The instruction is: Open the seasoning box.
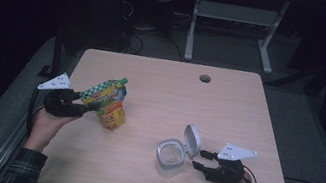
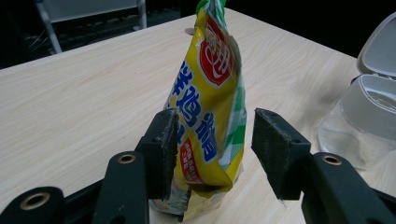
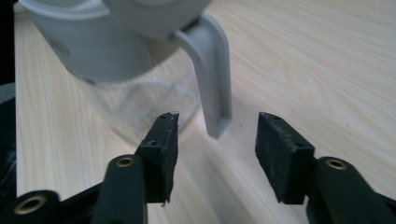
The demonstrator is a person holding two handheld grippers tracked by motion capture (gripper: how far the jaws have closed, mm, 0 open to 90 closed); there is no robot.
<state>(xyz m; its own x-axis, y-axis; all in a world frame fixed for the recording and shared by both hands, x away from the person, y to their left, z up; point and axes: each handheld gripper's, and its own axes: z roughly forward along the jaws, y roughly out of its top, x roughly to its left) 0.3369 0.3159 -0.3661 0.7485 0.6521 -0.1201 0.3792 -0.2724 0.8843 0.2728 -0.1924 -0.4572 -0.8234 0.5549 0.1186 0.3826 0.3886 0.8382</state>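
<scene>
Holding a yellow pouch (image 2: 210,102) loosely, left gripper (image 2: 215,149) touches one side only; pouch could slump toward jar (image 1: 170,154). Right gripper (image 3: 217,154), spread, beside jar's handle (image 3: 215,74); nudging could tip it.

Bare table (image 1: 162,86) is seen between the snack bag (image 1: 108,97) and the open jar (image 1: 171,155). The far side is blocked by nothing.

On the worktop (image 1: 167,87), the left claw (image 1: 85,104) meets a yellow pouch (image 1: 108,98); at four o'clock, an open-lidded jar (image 1: 171,155) sits beside the right claw (image 1: 200,159).
</scene>
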